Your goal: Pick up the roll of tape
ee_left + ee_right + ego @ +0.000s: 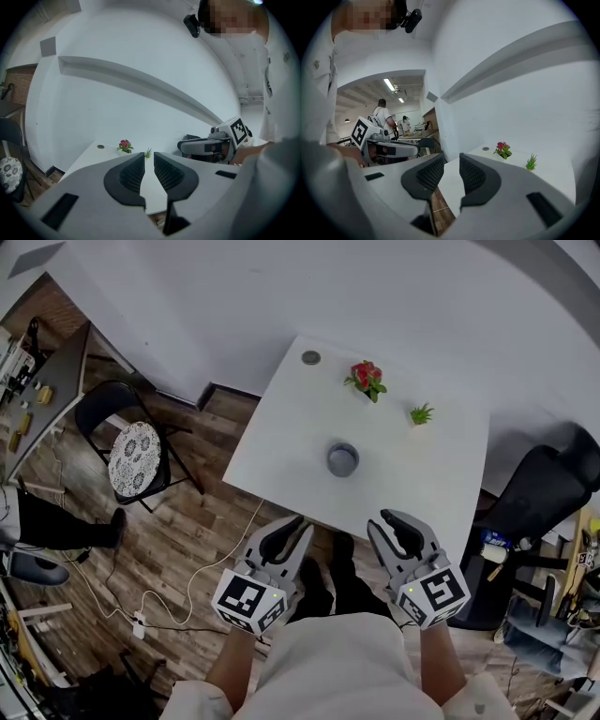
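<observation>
The roll of tape (342, 459), a grey ring, lies flat near the middle of the white table (412, 484). Both grippers hang in the air short of the table's near edge, in front of the person's body. My left gripper (298, 523) is shut, its jaws almost touching with nothing between them (149, 157). My right gripper (389, 519) is likewise shut and holds nothing (452, 158). The tape lies ahead of both, roughly midway between them. Neither gripper view shows the roll; the jaws hide that part of the table.
A red flower plant (366, 379), a small green plant (421, 414) and a small grey disc (310, 358) sit at the table's far side. A chair with a patterned cushion (136, 457) stands left, a black office chair (548, 488) right. A cable (202, 568) runs over the wooden floor.
</observation>
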A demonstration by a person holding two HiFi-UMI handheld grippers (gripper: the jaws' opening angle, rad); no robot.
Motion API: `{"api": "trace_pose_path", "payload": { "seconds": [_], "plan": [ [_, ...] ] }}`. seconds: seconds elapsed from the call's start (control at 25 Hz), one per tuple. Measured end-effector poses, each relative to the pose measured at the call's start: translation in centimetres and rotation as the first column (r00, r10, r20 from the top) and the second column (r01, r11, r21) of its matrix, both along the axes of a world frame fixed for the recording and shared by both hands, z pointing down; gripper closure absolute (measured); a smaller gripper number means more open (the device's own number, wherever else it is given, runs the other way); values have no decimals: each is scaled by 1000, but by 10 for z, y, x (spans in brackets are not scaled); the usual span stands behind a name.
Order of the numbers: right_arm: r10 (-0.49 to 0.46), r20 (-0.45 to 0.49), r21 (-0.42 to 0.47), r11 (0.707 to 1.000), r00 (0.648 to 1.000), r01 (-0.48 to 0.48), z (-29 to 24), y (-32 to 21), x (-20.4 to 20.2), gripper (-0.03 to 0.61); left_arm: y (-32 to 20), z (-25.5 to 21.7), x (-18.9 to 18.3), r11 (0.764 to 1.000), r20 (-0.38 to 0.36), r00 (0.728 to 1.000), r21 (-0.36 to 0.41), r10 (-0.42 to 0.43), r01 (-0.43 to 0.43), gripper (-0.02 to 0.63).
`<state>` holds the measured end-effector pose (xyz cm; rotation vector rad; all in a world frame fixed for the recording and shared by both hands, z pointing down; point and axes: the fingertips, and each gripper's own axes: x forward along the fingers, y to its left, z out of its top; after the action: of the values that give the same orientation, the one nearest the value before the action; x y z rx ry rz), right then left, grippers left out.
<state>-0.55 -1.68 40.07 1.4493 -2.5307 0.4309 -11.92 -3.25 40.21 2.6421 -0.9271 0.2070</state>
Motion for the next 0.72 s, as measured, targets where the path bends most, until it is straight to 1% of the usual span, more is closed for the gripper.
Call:
{"api": "trace_pose_path", "payload": {
  "seconds": [0.2, 0.4, 0.56, 0.72],
  "plan": [
    [-32, -9, -41, 999, 999, 32, 19, -26, 4, 469, -16, -1, 8, 1000, 8, 1000, -2, -19, 19, 551],
    [-79, -23, -86, 993, 997, 77, 43, -50, 6, 469, -30, 3, 11, 998, 19, 998, -17, -56, 56, 551],
    [-133, -63, -125, 984, 989, 125, 69, -71, 7, 471, -44, 7, 14, 995, 29, 995, -31, -93, 94, 551],
    [-185, -75, -163, 972, 980, 171, 92, -88, 5, 471, -57, 11, 17, 991, 37, 992, -41, -125, 126, 551]
  ]
}}
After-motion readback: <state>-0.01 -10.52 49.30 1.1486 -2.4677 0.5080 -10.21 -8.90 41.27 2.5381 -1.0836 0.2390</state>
